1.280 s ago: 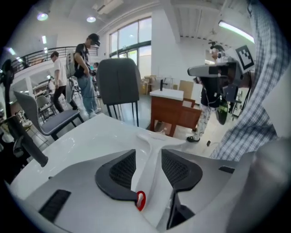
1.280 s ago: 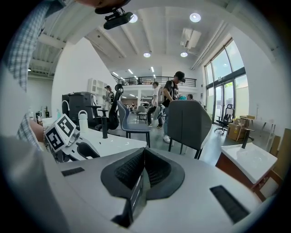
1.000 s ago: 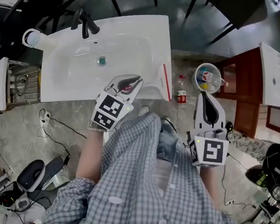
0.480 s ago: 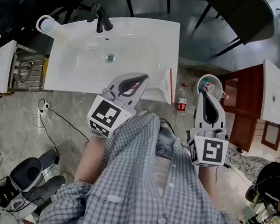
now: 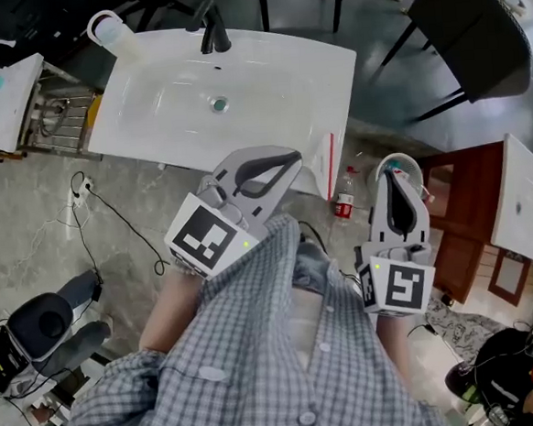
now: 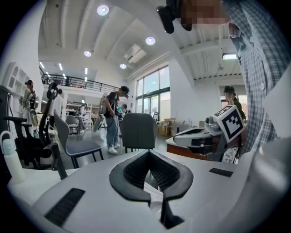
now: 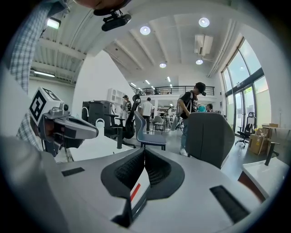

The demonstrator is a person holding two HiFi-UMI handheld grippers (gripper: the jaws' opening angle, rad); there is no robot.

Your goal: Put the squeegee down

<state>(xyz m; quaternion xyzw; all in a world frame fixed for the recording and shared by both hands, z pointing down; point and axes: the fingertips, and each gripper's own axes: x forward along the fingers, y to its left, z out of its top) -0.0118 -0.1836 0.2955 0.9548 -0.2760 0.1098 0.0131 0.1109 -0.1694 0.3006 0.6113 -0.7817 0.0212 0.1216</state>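
Observation:
The squeegee (image 5: 330, 165), white with a red stripe, lies along the front right edge of the white sink (image 5: 149, 125). My left gripper (image 5: 292, 159) hovers over the sink's front edge, just left of the squeegee, shut with nothing in it. In the left gripper view its jaws (image 6: 148, 152) meet at the tips. My right gripper (image 5: 391, 176) is to the right, over a round white container (image 5: 410, 164), also shut and empty. In the right gripper view (image 7: 144, 150) the squeegee (image 7: 135, 190) shows through the hollow between the jaws.
A black faucet (image 5: 213, 32) and a drain (image 5: 219, 103) mark the sink. A small bottle (image 5: 342, 197) stands on the floor below the squeegee. A brown cabinet (image 5: 464, 210) is at the right, a dark chair (image 5: 472, 26) beyond. Cables (image 5: 111, 220) trail on the left floor. People stand far off.
My left gripper has lifted away from the sink's front edge and its jaws have closed. The squeegee stays on the sink's edge. The right gripper has barely moved.

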